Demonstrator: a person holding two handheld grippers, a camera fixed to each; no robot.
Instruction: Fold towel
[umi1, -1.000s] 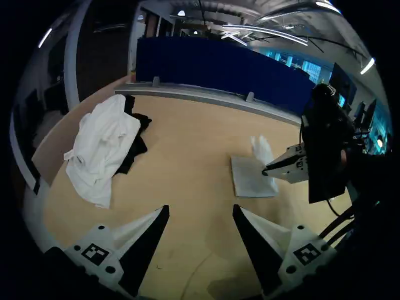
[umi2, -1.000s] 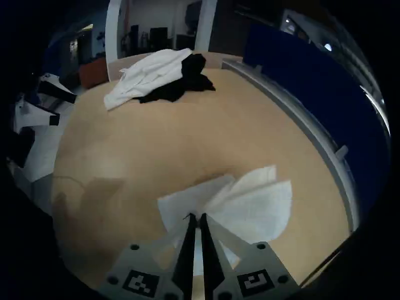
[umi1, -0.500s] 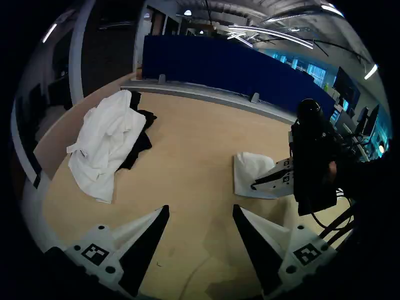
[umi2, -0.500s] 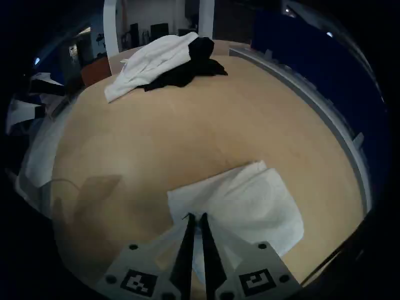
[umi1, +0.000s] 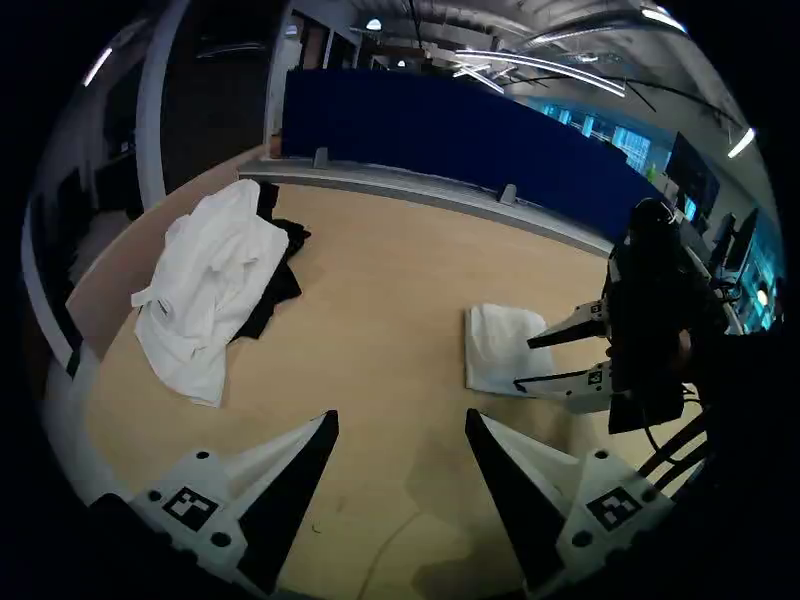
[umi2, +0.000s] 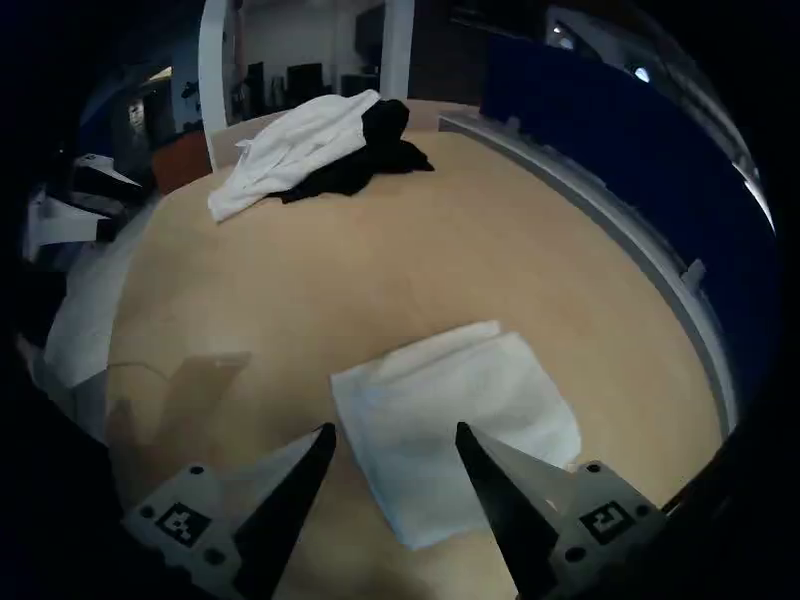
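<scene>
release after the fold: the right gripper (umi2: 395, 428), pressed shut a second ago on a raised flap of the small white terry towel (umi2: 455, 430), now has its jaws spread wide and grips nothing, its tips just over the towel's near edge. the flap that stood up a second ago was carried over half a second ago and now lies down, leaving the towel as a flat, roughly square packet on the pale round wooden table (umi1: 380, 270), toward the side nearest the person holding the tools. the left gripper (umi1: 400, 412) has hardly moved throughout, its jaws spread and empty over bare tabletop, well apart from the towel. judged from how the cloth lies, this fold is finished; whether another fold is wanted cannot be told, though the edges look fairly even. at the table's far end sits an untouched heap of white garment over black cloth (umi1: 205, 280), with a long dark blue partition wall (umi1: 450, 130) behind. no brand or legible writing appears; the only markings are black-and-white square tracking tags (umi1: 190, 507) on the gripper fingers.
</scene>
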